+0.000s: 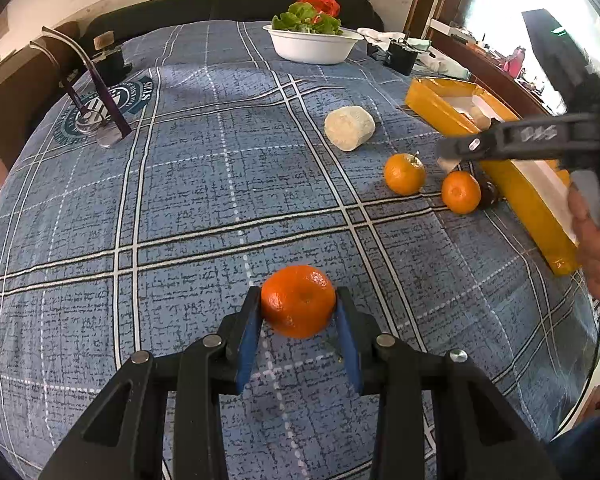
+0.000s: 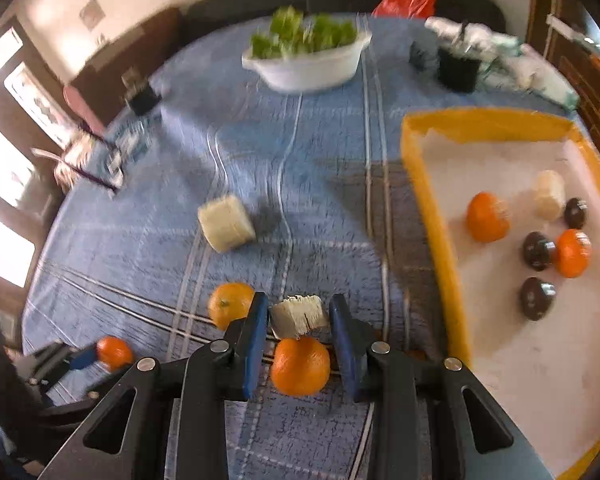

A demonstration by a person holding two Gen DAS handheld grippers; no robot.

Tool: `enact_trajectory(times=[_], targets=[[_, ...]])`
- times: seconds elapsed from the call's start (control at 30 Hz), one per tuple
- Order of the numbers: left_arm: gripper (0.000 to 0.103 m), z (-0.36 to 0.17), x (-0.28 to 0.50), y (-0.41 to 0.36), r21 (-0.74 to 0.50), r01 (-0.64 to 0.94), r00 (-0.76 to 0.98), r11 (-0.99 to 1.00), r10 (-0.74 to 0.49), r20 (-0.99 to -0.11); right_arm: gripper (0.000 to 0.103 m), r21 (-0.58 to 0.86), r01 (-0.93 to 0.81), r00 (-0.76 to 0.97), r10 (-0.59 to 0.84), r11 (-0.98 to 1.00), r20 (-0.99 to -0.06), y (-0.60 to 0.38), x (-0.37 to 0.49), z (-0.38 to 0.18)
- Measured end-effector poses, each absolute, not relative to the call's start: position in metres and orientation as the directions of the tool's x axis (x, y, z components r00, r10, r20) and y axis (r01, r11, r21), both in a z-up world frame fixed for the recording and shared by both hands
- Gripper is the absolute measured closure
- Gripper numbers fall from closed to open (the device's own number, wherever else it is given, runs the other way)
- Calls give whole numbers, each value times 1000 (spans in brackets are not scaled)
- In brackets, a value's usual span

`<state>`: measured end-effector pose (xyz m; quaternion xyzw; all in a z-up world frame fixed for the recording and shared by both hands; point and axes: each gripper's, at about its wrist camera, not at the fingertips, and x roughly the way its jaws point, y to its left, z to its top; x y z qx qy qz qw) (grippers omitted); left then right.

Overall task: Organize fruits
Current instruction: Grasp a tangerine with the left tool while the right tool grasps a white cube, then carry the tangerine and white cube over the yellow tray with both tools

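Orange [image 1: 298,301] sits clamped in your left gripper [image 1: 298,308] jaws. Right gripper [image 2: 299,318] jaws pinch a pale chunk [image 2: 299,316], above another orange [image 2: 300,366].

One orange [image 1: 298,301] sits clamped between the blue pads of the left gripper [image 1: 298,312]. A pale cut chunk [image 2: 299,315] sits between the right gripper's [image 2: 299,320] fingers, an orange [image 2: 300,366] just beneath it and another [image 2: 230,305] just to its left. Right of that gripper, the yellow tray [image 2: 432,208] holds two oranges [image 2: 487,217], a pale piece and three dark round fruits [image 2: 537,251].
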<state>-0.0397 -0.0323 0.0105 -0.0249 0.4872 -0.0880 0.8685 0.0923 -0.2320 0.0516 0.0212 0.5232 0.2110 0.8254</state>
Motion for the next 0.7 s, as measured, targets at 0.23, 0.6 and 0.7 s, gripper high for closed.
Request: enact_trajectory(times=[0.23, 0.6, 0.7], targets=[[68, 11, -36, -41, -139, 159, 508, 977, -202, -837, 69, 338, -364, 363, 466, 868, -807, -224, 30, 72], [68, 23, -36, -73, -112, 275, 519, 955, -246, -819, 69, 338, -316, 346, 440, 886, -829, -230, -24, 52], [68, 25, -39, -82, -91, 305, 524, 948, -247, -815, 69, 339, -289, 349, 428, 895, -834, -236, -29, 50]])
